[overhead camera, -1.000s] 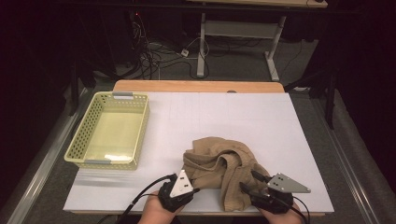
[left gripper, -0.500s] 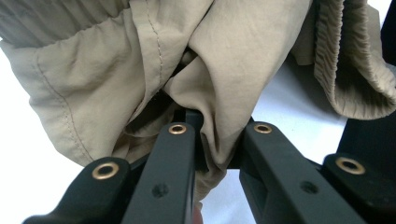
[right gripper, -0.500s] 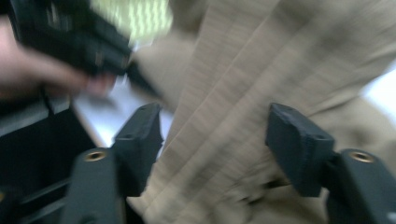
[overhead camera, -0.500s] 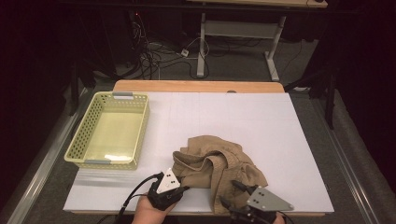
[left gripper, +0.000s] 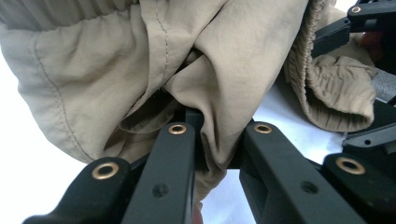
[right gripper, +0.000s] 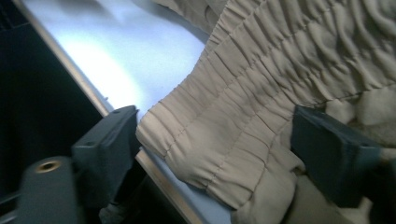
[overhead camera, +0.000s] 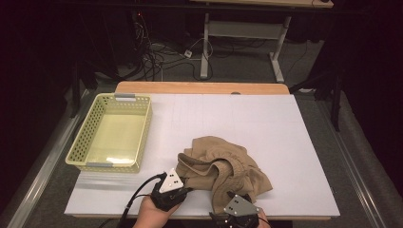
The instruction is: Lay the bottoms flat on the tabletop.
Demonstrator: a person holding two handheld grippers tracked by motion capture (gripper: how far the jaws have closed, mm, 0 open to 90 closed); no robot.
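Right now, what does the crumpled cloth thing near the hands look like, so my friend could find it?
Look at the white table and go to its near edge, right of the yellow basket. The tan garment lies there in a rumpled heap, with a gathered elastic band and stitched seams. It is the only soft thing on the table.

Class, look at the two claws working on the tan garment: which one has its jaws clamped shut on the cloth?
The left claw: its jaws pinch a fold of the tan garment. The right claw has just been opening, its jaws apart around the elastic waistband.
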